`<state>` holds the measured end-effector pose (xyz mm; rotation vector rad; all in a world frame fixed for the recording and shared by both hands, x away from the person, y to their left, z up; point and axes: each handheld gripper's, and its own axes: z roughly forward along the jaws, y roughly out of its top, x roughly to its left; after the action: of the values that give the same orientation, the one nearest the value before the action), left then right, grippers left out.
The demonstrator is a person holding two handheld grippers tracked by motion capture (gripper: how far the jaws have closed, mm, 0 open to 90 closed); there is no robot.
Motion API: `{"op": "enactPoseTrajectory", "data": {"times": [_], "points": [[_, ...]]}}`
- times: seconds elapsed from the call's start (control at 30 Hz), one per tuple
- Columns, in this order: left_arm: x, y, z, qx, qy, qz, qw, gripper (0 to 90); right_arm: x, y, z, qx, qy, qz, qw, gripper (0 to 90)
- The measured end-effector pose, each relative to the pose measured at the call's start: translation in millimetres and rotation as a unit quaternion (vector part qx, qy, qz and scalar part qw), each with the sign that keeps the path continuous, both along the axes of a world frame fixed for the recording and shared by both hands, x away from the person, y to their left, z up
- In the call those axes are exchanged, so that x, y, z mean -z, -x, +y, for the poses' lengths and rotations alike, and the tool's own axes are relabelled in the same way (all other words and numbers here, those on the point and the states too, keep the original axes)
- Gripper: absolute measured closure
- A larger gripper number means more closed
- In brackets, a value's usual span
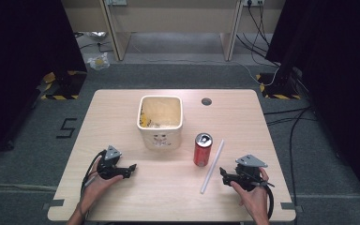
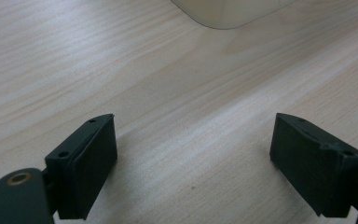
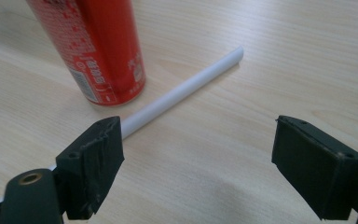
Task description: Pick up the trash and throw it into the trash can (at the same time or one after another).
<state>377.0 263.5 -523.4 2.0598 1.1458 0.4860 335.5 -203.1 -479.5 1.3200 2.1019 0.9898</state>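
Right gripper [image 1: 224, 173] rests low over the near right part of the pale wooden table [image 1: 122, 197], its two black jaws spread wide with nothing between them. Just ahead of it lies a long white plastic straw [image 1: 213, 166], flat on the wood and running diagonally away from the person. In the right gripper view the straw's [image 3: 186, 86] near end passes behind the left-hand jaw, so the gripper seems lined up to pick it up — a judgement, not a contact, since no pad touches it.

Just beside the straw stands an upright red metal drink can [image 1: 202, 149] with its top opened; the straw probably lies close so it can be lifted and put into the can.

Left gripper [image 1: 132, 167] sits at the near left, held in the person's hand, jaws likewise apart and empty. Beyond it, toward the middle of the table, stands a cream square plastic bin [image 1: 159, 136] with scraps inside — likely there to take waste. In the left gripper view its rounded corner [image 2: 228, 11] shows at the top edge, well apart from the jaws.
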Motion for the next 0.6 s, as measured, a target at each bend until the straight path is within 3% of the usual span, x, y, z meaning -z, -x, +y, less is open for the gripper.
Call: {"op": "enactPoseTrajectory", "data": {"times": [0.33,0.6], "points": [[0.0,0.0,0.0,0.000,0.000,0.000,1.0000,13.7,-2.6,-6.2,16.3,-0.009,0.005,0.003,0.9999,17.2],[0.0,0.0,0.0,0.000,0.000,0.000,1.0000,13.7,7.7,-19.5,39.4,-0.005,0.010,0.017,0.9998,17.9]]}}
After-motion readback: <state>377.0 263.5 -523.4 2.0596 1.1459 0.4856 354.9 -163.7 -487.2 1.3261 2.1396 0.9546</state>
